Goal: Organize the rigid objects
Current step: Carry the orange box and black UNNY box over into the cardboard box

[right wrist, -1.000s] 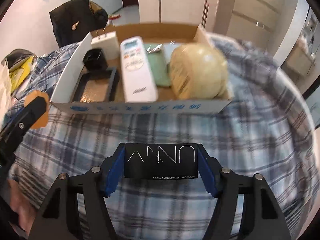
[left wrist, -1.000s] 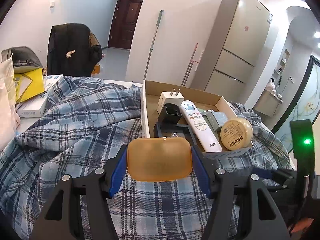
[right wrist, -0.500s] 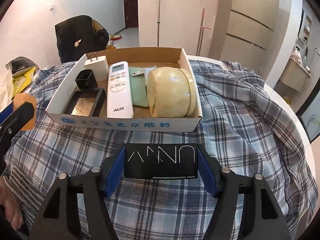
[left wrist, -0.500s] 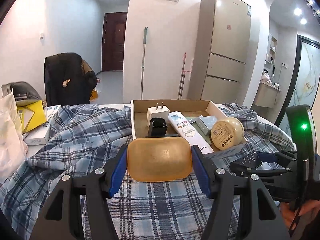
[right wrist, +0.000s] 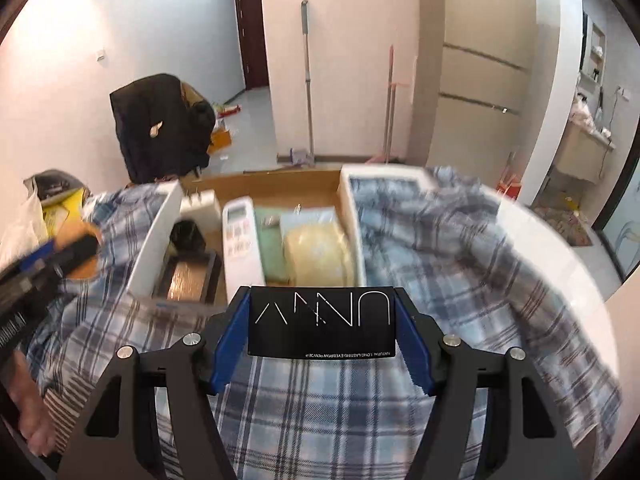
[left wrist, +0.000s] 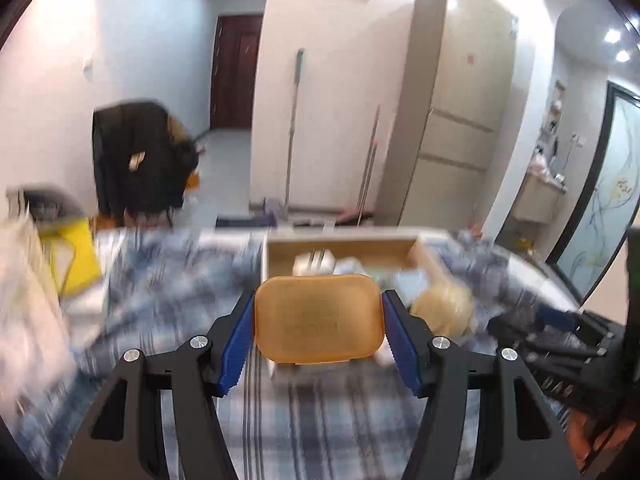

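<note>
My left gripper [left wrist: 318, 326] is shut on an orange plastic box [left wrist: 318, 318], held above the plaid cloth. My right gripper [right wrist: 322, 324] is shut on a black box [right wrist: 322, 322] with white lettering, also lifted off the cloth. Ahead of both lies an open cardboard box [right wrist: 276, 184] [left wrist: 340, 246]. Inside it are a white plug adapter [right wrist: 200, 204], a white remote [right wrist: 242, 240], a green flat item [right wrist: 272, 252], a cream round container [right wrist: 318, 258], a small black cube [right wrist: 188, 236] and a black tray [right wrist: 188, 278]. The left view is blurred.
A blue plaid cloth [right wrist: 440, 260] covers the table. At the left are a yellow bag [left wrist: 76, 256] and white packaging [left wrist: 24, 280]. Behind stand a chair with a black jacket [right wrist: 160, 128], a mop [right wrist: 308, 80] and a fridge [left wrist: 460, 112].
Both grippers have risen with their boxes, and the views now show more of the room and less of the cloth. The cardboard box sits lower and farther in both views.
</note>
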Demonstrator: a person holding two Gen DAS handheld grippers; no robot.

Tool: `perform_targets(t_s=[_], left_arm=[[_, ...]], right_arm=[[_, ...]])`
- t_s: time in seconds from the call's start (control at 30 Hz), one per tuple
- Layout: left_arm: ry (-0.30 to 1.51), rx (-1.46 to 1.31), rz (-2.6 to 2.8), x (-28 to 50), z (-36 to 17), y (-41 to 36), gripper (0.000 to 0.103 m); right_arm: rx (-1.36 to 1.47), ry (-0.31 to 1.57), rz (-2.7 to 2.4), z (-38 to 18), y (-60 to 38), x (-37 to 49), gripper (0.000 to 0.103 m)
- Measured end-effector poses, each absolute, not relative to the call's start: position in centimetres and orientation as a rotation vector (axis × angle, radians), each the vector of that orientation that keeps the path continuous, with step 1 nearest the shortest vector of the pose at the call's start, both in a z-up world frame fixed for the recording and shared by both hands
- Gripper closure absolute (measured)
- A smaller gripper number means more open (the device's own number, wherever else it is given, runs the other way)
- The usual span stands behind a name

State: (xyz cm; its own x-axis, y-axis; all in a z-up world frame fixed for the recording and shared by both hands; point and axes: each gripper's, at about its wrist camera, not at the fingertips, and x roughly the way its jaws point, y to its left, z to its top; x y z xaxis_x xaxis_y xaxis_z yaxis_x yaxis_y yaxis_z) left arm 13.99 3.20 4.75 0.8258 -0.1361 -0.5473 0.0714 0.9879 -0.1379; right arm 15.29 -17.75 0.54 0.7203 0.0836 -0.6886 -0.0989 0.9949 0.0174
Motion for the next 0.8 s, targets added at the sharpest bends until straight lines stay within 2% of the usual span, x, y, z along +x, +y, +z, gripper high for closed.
perform_targets(t_s=[0.17,0.3,0.47,0.63,0.8], left_arm=[[0.639,-0.142,-0.111,17.9,9.1,1.1,0.039],[0.553,-0.135,-0.094,18.9,11.2,0.9,0.039],[0.559,-0.082,-0.043,19.0,8.6,2.9,0.039],[0.71,-0.153,-0.128,22.0,4.5,5.0,0.039],[0.718,-0.14,-0.118,23.7,1.6,4.2,0.039]], right_arm=[[0.014,0.725,0.074,3.9,-17.3,18.0,0.036],[0.051,0.738,0.082,5.0,-16.3,21.2,0.036],[0.107,0.728,0.095,5.0,-15.4,23.6,0.036],[0.1,0.751,0.128,2.2,-15.6,25.8,0.036],[0.075,0.764,0.253,-0.8,-15.2,26.6,0.036]])
